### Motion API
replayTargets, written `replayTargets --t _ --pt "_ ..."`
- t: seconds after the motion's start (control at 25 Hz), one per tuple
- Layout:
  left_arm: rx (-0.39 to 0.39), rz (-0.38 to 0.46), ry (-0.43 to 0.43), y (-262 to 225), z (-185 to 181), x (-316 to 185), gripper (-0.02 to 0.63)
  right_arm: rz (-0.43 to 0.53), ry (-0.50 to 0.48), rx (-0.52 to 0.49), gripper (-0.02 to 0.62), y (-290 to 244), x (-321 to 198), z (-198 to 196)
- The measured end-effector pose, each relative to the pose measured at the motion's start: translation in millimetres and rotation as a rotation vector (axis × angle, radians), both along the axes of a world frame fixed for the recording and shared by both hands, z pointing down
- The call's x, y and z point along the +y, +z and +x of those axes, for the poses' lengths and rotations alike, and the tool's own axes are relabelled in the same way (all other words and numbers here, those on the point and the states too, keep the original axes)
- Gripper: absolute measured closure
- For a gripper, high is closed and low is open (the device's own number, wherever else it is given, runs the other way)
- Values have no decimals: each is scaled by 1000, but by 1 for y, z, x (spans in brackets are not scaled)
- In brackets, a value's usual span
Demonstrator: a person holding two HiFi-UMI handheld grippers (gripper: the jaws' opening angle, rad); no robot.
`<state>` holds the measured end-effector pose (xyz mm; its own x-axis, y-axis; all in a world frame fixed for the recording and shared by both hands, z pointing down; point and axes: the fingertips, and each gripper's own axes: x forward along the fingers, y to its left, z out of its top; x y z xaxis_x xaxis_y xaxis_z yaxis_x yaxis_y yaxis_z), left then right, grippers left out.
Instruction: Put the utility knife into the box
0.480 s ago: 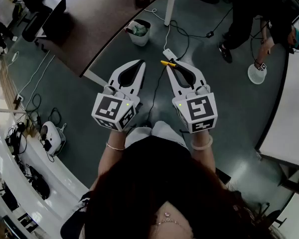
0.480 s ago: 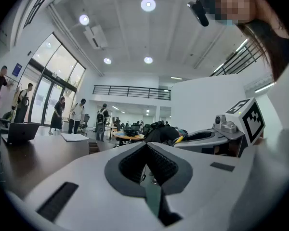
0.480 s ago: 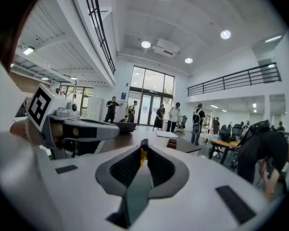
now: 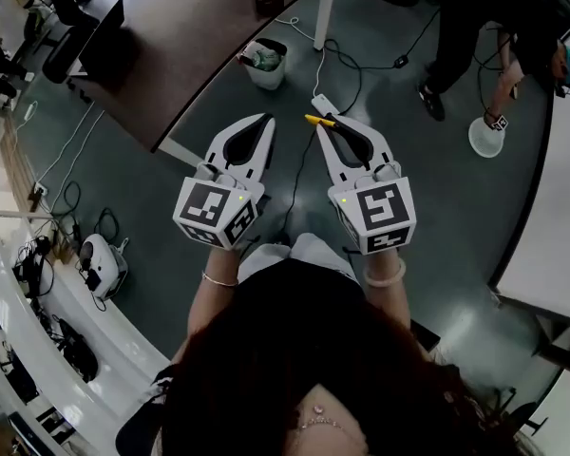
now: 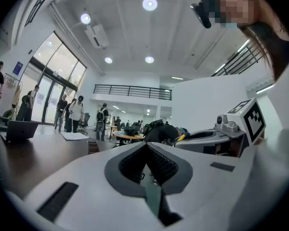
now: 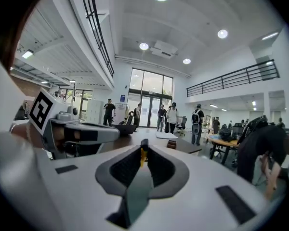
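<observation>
A yellow utility knife (image 4: pixel 315 120) sticks out leftward from the tips of my right gripper (image 4: pixel 325 125), which is shut on it. In the right gripper view only a yellow sliver of the knife (image 6: pixel 143 154) shows between the closed jaws of my right gripper (image 6: pixel 143 147). My left gripper (image 4: pixel 268 120) is held level beside it, shut with nothing in it. In the left gripper view my left gripper (image 5: pixel 145 144) has its jaws meeting at the tip, and the knife (image 5: pixel 181 137) pokes from the right gripper's tips beyond. Both are held in the air above the floor. No box shows in any view.
A dark table (image 4: pixel 199 27) with a laptop (image 4: pixel 104 36) stands ahead on the left. A white bin (image 4: pixel 266 62) sits by its edge. Cables and a power strip (image 4: pixel 321 103) lie on the floor (image 4: pixel 437 188). A person (image 4: pixel 499 27) bends at the upper right.
</observation>
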<state>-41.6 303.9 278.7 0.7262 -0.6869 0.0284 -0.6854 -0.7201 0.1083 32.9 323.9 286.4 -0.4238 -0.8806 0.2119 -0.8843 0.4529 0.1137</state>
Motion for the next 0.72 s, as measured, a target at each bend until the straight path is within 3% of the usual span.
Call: replayTargets --t 0.72 --pt "11 -32 -40 19 28 -53 604 -7 -56 -35 541 17 -52 26"
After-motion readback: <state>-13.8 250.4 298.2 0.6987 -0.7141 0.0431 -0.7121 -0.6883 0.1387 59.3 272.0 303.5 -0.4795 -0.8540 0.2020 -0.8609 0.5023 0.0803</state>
